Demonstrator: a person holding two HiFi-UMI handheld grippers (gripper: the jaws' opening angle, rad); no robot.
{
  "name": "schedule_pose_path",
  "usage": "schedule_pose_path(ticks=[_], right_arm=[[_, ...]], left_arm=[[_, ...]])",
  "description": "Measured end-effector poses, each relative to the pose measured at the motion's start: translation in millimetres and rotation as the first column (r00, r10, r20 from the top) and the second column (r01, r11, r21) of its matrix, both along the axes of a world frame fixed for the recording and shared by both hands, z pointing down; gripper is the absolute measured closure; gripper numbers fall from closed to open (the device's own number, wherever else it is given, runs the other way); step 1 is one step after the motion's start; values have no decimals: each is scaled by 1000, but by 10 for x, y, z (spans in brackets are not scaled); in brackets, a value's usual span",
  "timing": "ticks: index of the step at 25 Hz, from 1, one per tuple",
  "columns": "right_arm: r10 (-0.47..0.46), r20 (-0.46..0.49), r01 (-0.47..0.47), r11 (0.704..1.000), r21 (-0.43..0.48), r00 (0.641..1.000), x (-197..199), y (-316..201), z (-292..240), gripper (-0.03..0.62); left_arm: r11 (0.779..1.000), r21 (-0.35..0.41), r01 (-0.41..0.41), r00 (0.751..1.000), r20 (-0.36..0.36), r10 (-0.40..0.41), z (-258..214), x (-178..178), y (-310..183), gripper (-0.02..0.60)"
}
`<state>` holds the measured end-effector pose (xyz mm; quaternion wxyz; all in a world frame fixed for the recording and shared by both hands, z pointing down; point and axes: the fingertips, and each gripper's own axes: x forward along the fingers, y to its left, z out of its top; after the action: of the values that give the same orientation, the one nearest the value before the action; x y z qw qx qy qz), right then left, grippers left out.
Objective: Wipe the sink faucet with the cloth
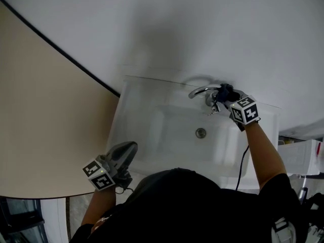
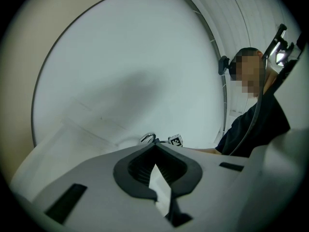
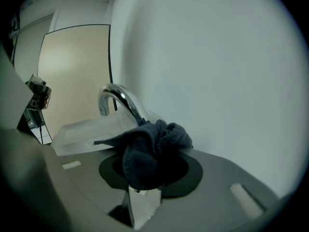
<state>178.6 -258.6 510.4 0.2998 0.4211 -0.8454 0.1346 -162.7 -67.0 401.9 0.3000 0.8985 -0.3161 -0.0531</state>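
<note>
Head view: faucet (image 1: 200, 90) spout arcs left; right claw (image 1: 221, 96) clamps cloth (image 1: 227, 91); left claw (image 1: 130, 149) closed, empty.

Head camera: high over person, faces steeply down, takes in whole sink (image 1: 167, 135) from fair way off.
Left gripper (image 1: 132, 147) camera: low by sink's front corner, faces level across it, faucet (image 2: 148, 137) small and far.
Right gripper (image 1: 223, 92) camera: tight on faucet, cloth (image 3: 149, 153) filling foreground.
All three share faucet. Left gripper view also catches right gripper's marker cube (image 2: 175, 140).
</note>
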Motion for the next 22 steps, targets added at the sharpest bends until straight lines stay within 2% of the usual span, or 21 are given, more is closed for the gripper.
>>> schedule_pose_path(ticks=[4, 8, 10, 14, 17, 22], right_arm=[[-70, -34, 73, 994, 82, 997, -197, 72, -574, 488], [-170, -149, 189, 974, 128, 974, -589, 206, -931, 488], [-198, -251, 235, 964, 126, 948, -799, 218, -982, 488], [-233, -473, 318, 942, 107, 850, -1149, 213, -915, 488], [-263, -602, 389, 917, 87, 754, -1396, 240, -806, 488], [-320, -726, 481, 877, 16, 608, -1725, 311, -406, 488]], left_arm=[[1000, 29, 3, 999, -33, -2, -52, -2, 51, 582], [999, 43, 4, 998, -60, -2, -75, -31, 158, 581], [999, 48, 7, 998, -67, -4, -70, -79, 188, 581], [998, 58, 23, 997, -76, -18, -54, -230, 246, 581], [998, 55, 37, 995, -89, -32, -22, -348, 291, 582], [997, 42, 65, 992, -107, -60, 77, -529, 335, 582]])
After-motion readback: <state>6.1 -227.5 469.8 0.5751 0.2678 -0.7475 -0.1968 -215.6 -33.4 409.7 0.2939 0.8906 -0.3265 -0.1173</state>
